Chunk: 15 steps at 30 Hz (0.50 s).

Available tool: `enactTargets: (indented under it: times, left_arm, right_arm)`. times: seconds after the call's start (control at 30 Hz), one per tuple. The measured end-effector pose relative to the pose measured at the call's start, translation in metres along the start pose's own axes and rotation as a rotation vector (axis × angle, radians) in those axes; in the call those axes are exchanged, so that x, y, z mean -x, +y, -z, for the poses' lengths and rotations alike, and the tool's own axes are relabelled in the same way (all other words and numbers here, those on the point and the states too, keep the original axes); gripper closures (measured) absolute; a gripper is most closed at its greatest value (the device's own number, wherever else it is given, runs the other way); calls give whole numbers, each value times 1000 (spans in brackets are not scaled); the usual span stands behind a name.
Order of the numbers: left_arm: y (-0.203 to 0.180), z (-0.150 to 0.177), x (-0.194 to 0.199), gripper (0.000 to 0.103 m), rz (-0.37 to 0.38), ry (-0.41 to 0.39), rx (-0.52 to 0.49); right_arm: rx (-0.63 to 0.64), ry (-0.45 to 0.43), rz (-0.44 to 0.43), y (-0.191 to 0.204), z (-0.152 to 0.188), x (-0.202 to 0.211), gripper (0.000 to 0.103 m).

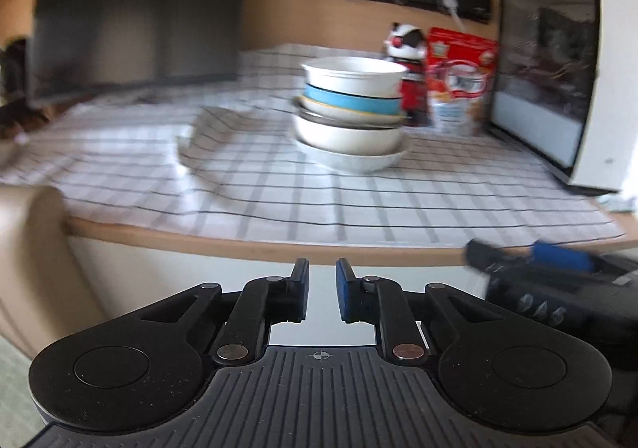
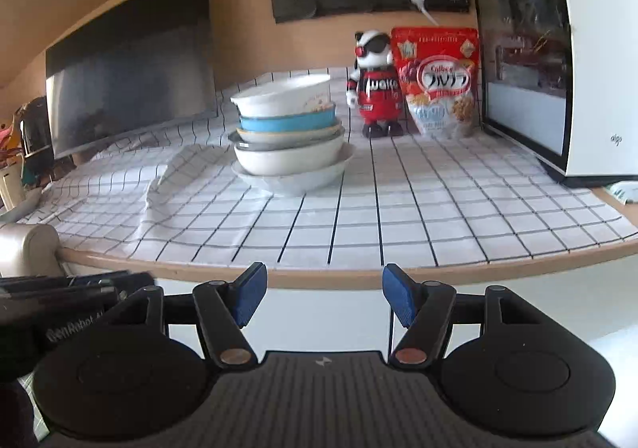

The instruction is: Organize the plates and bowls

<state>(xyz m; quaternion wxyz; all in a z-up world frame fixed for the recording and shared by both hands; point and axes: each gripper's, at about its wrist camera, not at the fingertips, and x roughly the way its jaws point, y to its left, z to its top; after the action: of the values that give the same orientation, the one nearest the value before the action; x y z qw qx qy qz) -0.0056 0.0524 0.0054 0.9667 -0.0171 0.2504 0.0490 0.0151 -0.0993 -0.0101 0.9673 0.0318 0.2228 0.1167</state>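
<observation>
on the checked cloth (image 2: 359, 217) the bowls (image 2: 289, 129) sit nested in one stack beside the toy figure (image 2: 375, 85), so they already look organized, though i can't tell who stacked them, with left gripper (image 1: 321, 288) narrowly open and right gripper (image 2: 323, 298) wide open, both empty.

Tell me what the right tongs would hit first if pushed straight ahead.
Probably the wooden table edge, since the open right tongs sit just below it; slightly higher, they would cross bare checked cloth toward the stacked white and blue bowls.
</observation>
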Motion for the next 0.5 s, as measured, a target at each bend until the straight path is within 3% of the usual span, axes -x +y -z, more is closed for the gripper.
enactTargets:
  times: [0.2,0.5]
  left_arm:
    - [-5,0,14,86,52,-62,-29]
    - [-10,-4,15,85,80,-67,-36]
  right_arm:
    - [52,-46,-1,8,5,9,38]
    - [44,-70,15,3,5,16,38]
